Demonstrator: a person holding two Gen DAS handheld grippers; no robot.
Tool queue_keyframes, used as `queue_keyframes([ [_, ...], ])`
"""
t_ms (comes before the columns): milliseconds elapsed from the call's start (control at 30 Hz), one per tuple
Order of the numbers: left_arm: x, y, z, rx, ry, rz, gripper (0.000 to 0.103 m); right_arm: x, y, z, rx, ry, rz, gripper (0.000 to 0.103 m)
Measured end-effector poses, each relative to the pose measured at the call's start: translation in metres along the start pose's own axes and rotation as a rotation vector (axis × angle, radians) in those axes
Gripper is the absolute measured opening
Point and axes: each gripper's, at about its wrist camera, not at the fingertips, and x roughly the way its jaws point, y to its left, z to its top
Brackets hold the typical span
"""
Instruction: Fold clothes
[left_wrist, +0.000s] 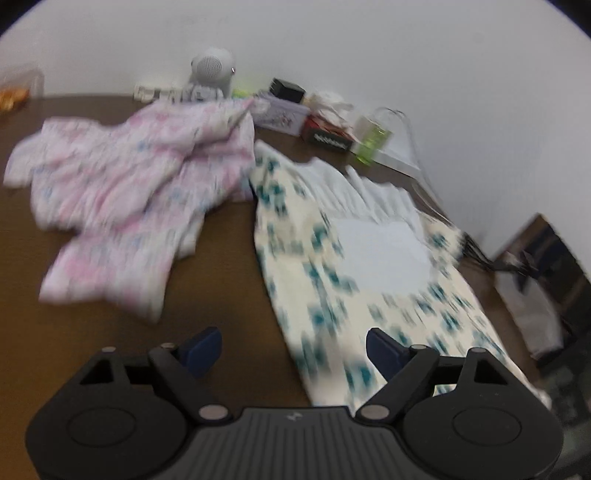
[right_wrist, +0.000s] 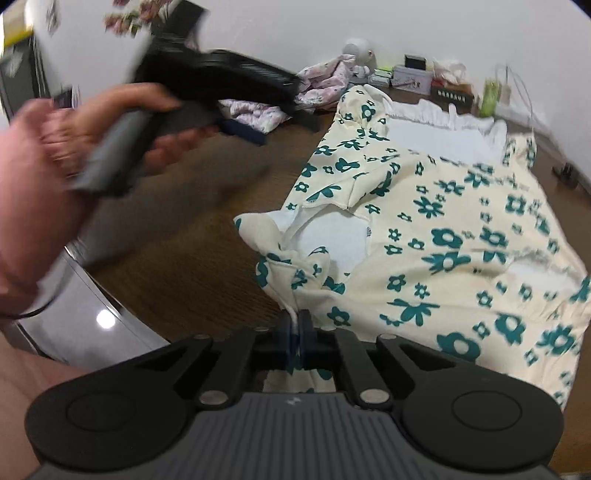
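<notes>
A cream garment with teal flowers (right_wrist: 443, 229) lies spread on the brown table (right_wrist: 192, 266), its white frilled lining showing at the far end. My right gripper (right_wrist: 295, 328) is shut on a bunched corner of this garment at its near left edge. The same garment (left_wrist: 332, 266) lies to the right in the blurred left wrist view. My left gripper (left_wrist: 295, 350) hangs open above the table beside the garment's near edge, holding nothing. It also shows in the right wrist view, held by a hand (right_wrist: 48, 155). A crumpled pink floral garment (left_wrist: 125, 199) lies at the left.
Along the white wall stand a small white round device (left_wrist: 212, 72), a lilac box (left_wrist: 282, 116), a red and black box (left_wrist: 327, 134) and a green bottle (left_wrist: 371, 142). A dark cable (left_wrist: 476, 251) runs off the table's right edge. A glossy grey surface (right_wrist: 88, 306) borders the near left.
</notes>
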Motion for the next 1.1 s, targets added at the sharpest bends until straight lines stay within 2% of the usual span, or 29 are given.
queue_keyframes([
  [100, 0.03, -0.01, 0.028, 0.037, -0.028, 0.086, 0.083, -0.003, -0.014, 0.0, 0.069, -0.02, 0.068, 0.003],
  [200, 0.054, -0.012, 0.047, 0.069, -0.016, 0.134, 0.083, -0.007, -0.028, 0.001, 0.108, -0.042, 0.126, 0.003],
  [333, 0.071, -0.004, 0.055, 0.043, -0.012, 0.135, 0.072, -0.01, -0.044, 0.001, 0.135, -0.058, 0.176, 0.003],
  [433, 0.083, 0.002, 0.061, 0.024, -0.009, 0.136, 0.069, -0.009, -0.051, 0.002, 0.137, -0.055, 0.207, 0.003],
  [500, 0.087, 0.001, 0.064, 0.019, -0.005, 0.124, 0.059, -0.008, -0.051, 0.002, 0.136, -0.051, 0.218, 0.003],
  [533, 0.089, 0.0, 0.066, 0.017, -0.003, 0.118, 0.044, -0.007, -0.051, 0.001, 0.136, -0.049, 0.224, 0.003],
  [567, 0.091, 0.0, 0.067, 0.015, -0.001, 0.112, 0.024, -0.006, -0.052, 0.001, 0.135, -0.047, 0.229, 0.003],
  [600, 0.093, -0.001, 0.069, 0.012, 0.001, 0.106, 0.015, -0.005, -0.052, 0.001, 0.134, -0.045, 0.234, 0.003],
  [667, 0.094, -0.002, 0.069, 0.009, -0.003, 0.112, 0.008, -0.004, -0.052, 0.0, 0.133, -0.042, 0.245, 0.003],
  [733, 0.094, -0.001, 0.069, -0.002, -0.015, 0.119, 0.006, -0.003, -0.052, -0.001, 0.128, -0.038, 0.254, 0.003],
  [833, 0.087, 0.011, 0.073, -0.08, -0.045, 0.102, 0.005, -0.007, -0.05, -0.004, 0.102, -0.038, 0.257, 0.002],
  [1100, 0.072, 0.019, 0.073, -0.136, -0.054, 0.086, 0.004, -0.018, -0.055, -0.009, 0.086, -0.056, 0.274, 0.002],
])
